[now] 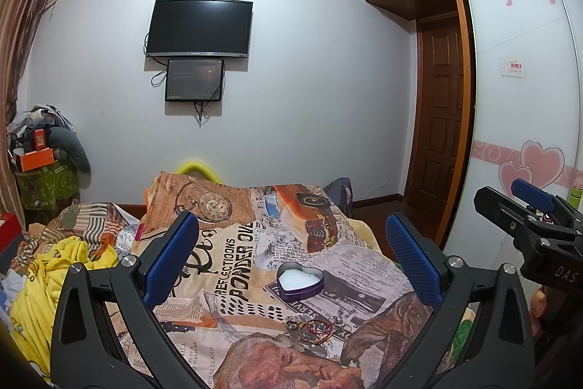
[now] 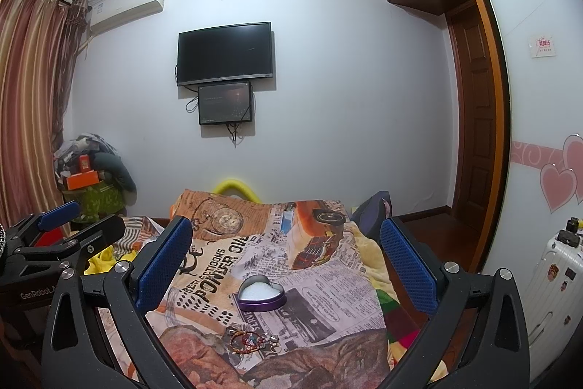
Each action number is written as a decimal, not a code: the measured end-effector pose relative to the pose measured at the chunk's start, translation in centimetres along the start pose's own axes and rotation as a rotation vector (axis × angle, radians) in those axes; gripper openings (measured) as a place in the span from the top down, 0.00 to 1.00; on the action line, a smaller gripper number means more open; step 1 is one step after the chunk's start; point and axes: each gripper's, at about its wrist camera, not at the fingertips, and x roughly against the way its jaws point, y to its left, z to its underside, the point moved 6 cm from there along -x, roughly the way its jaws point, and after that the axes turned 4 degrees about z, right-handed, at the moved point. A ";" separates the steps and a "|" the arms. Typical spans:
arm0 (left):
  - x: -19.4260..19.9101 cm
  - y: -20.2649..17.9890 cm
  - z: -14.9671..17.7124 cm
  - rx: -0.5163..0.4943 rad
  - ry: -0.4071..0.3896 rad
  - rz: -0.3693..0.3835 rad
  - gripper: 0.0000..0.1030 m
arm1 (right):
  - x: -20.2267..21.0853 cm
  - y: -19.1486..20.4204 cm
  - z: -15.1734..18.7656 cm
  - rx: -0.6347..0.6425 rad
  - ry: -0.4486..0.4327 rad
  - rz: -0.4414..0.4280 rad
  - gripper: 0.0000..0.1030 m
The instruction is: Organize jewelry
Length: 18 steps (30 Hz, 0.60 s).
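Note:
A purple heart-shaped tin (image 1: 301, 282) with white filling lies open on the printed bedspread (image 1: 233, 265); it also shows in the right wrist view (image 2: 261, 294). A small heap of jewelry (image 1: 315, 329) with a red bracelet and metal pieces lies just in front of the tin, and shows in the right wrist view (image 2: 251, 341). My left gripper (image 1: 291, 261) is open and empty, held above the bed behind the jewelry. My right gripper (image 2: 286, 265) is open and empty, beside the left one; it shows at the right of the left wrist view (image 1: 524, 206).
A yellow garment (image 1: 54, 283) and striped bedding lie on the bed's left. A cluttered pile with an orange box (image 1: 36, 159) stands in the left corner. A wardrobe with heart stickers (image 1: 524, 90) and a white suitcase (image 2: 554, 276) stand at right.

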 end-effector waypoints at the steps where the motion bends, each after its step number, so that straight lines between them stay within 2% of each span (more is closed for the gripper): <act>1: 0.0 0.0 0.0 0.000 0.000 0.000 0.00 | 0.0 -0.1 -0.2 -0.001 0.000 -0.001 0.00; 18: 0.0 -0.1 0.3 0.000 0.002 0.002 0.00 | 0.0 -0.1 -0.1 -0.003 0.003 -0.001 0.00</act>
